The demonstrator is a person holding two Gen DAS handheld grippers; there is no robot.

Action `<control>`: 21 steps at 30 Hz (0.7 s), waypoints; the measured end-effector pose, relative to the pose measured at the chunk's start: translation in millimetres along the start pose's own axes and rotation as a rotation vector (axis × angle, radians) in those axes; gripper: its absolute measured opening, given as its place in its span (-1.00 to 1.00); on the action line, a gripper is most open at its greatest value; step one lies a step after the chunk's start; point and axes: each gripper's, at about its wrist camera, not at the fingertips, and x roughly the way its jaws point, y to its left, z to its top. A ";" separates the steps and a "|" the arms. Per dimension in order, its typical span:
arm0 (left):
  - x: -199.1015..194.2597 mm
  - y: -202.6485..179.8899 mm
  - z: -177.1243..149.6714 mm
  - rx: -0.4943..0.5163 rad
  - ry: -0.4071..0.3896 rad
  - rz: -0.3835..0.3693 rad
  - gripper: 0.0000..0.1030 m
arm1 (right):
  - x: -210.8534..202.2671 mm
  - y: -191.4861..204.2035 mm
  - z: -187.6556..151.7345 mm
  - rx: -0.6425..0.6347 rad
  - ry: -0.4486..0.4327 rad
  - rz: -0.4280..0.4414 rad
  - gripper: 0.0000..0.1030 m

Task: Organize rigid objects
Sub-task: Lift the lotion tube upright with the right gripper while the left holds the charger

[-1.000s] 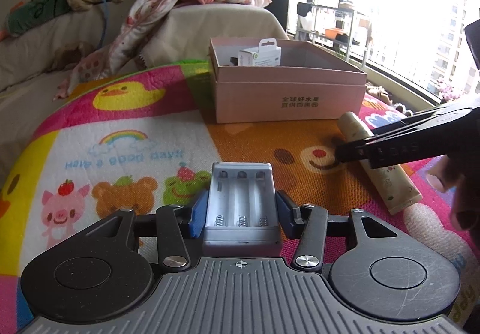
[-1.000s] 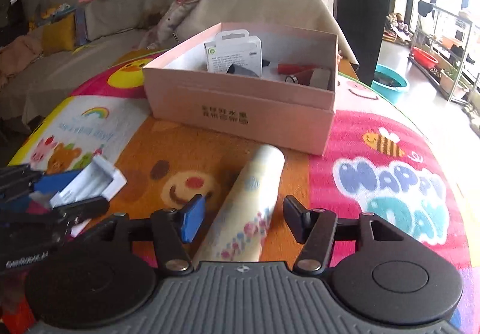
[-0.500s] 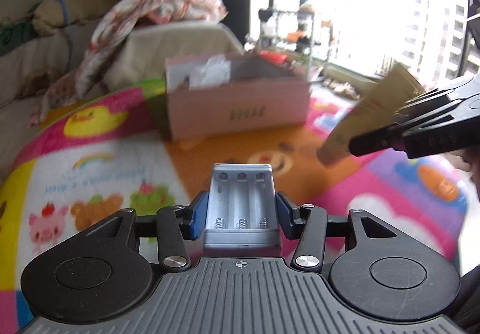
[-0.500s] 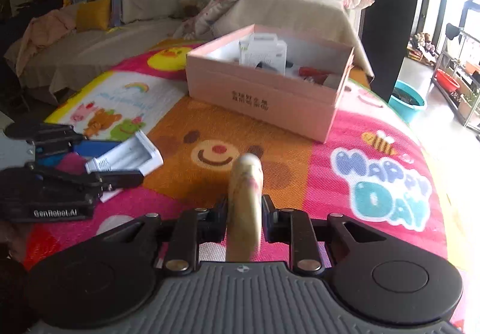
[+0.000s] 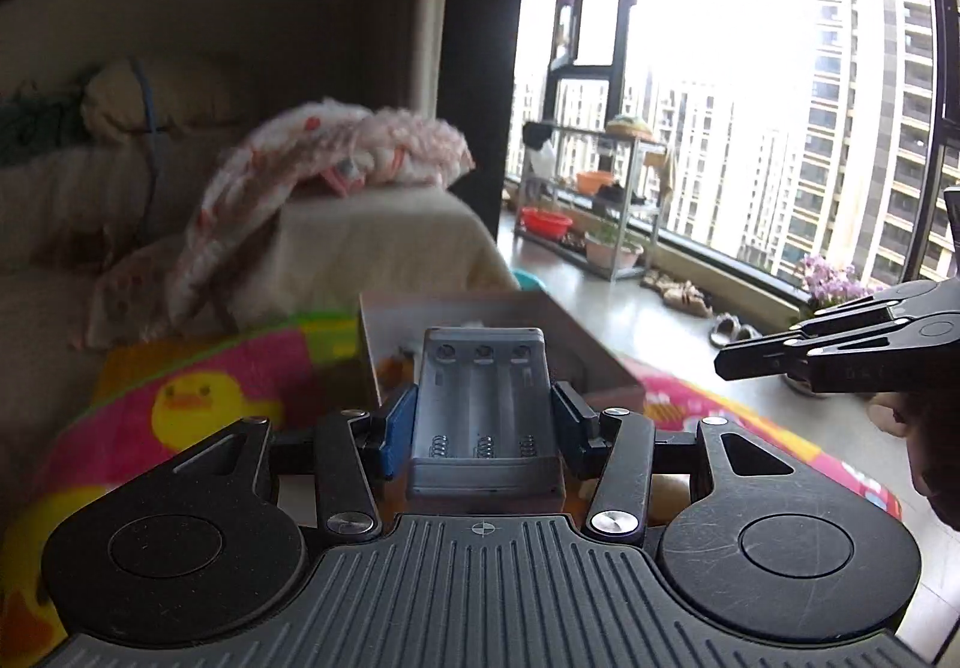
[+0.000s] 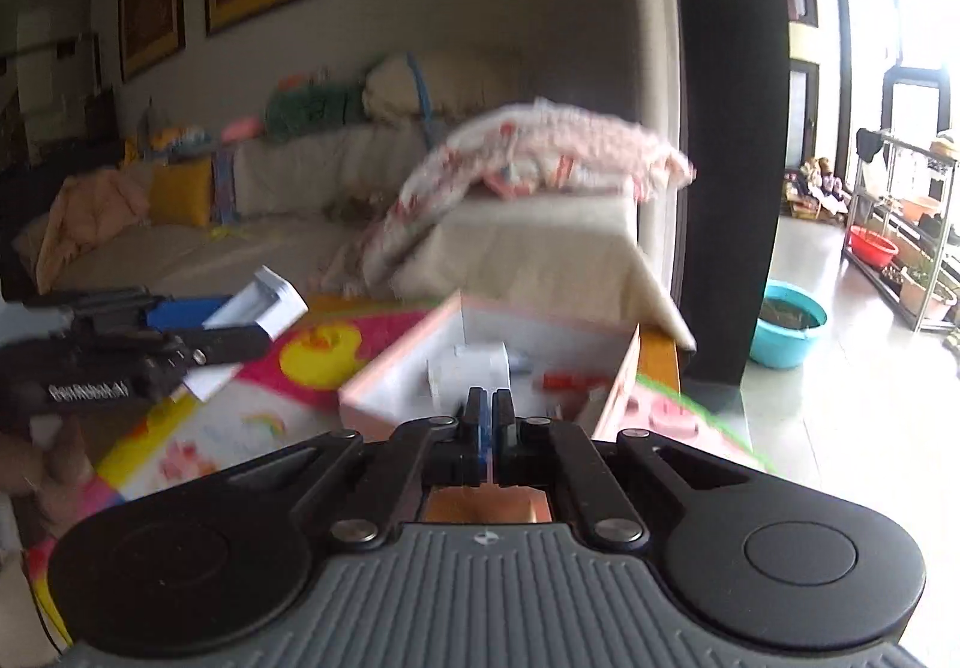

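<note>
Three empty slots with springs at the near end run along the grey battery case [image 5: 483, 416], which sits lengthwise between the pads of the left gripper [image 5: 483, 423]; both pads press on its long sides, so the claw stands about half wide and clamped on it. From the right wrist view the same case [image 6: 264, 302] shows pale at the tips of the left gripper [image 6: 222, 326], up in the air to the left of the pink box [image 6: 396, 362] and above the colourful play mat [image 6: 324, 350]. Right gripper [image 6: 487, 416] has its jaws pressed together with nothing between them, and it points toward the open box, where a white packet [image 6: 474, 362] and a red item [image 6: 570, 381] lie, both blurred. In the left wrist view the right gripper [image 5: 756, 350] reaches in from the right edge. Behind the box stands a covered sofa with a patterned blanket [image 6: 540, 152] heaped on its arm, and a blue basin [image 6: 786, 320] sits on the floor near the window.
</note>
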 end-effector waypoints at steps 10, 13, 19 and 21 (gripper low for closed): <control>32.3 14.4 -76.0 -0.104 0.225 0.025 0.02 | 62.9 -6.0 -66.8 -0.043 0.226 -0.026 0.04; 35.2 11.5 -79.5 -0.105 0.237 0.021 0.02 | 78.8 -9.4 -68.5 -0.022 0.255 -0.031 0.04; 35.7 1.2 -81.5 -0.050 0.231 0.050 0.02 | 76.0 -0.5 -70.8 0.028 0.273 0.025 -0.13; 36.0 -0.9 -81.9 -0.042 0.229 0.056 0.03 | 72.4 5.6 -71.7 0.042 0.284 0.065 -0.14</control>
